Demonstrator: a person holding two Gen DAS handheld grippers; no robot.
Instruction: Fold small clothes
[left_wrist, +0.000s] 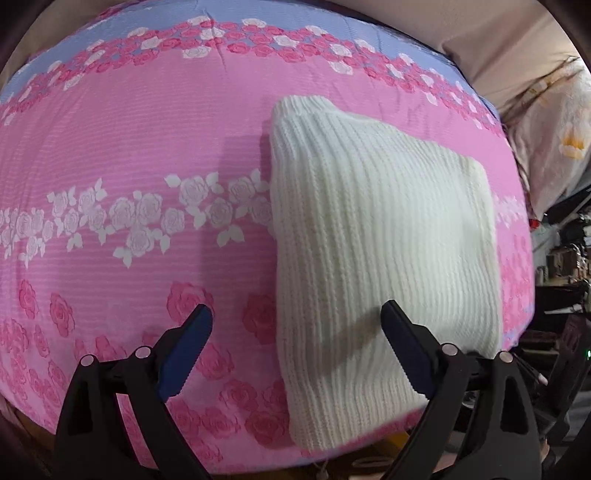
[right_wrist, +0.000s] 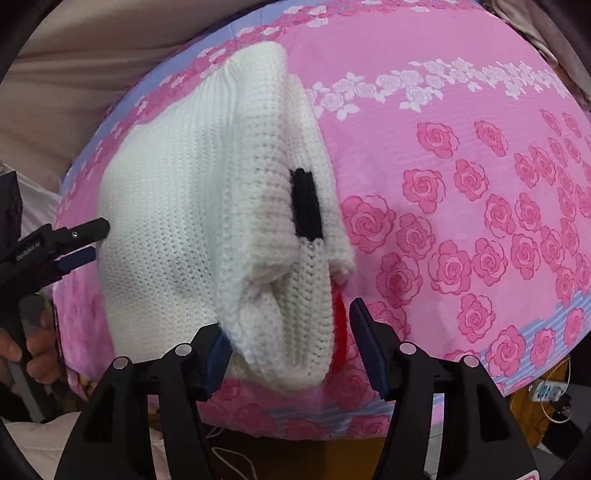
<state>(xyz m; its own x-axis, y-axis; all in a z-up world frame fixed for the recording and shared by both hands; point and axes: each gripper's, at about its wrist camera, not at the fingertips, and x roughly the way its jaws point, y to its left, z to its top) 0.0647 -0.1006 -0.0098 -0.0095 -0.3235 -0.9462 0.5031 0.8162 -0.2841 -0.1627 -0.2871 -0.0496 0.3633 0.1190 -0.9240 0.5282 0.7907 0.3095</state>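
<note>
A white knitted garment, folded into a thick bundle, lies on a bed covered in a pink rose-patterned sheet, close to the bed's near edge. The left tongs stand wide apart above the bundle's near corner, gripping nothing. The right tongs are partly spread, straddling the bundle's rolled end, where a black knitted patch shows, pads not pressing it.
</note>
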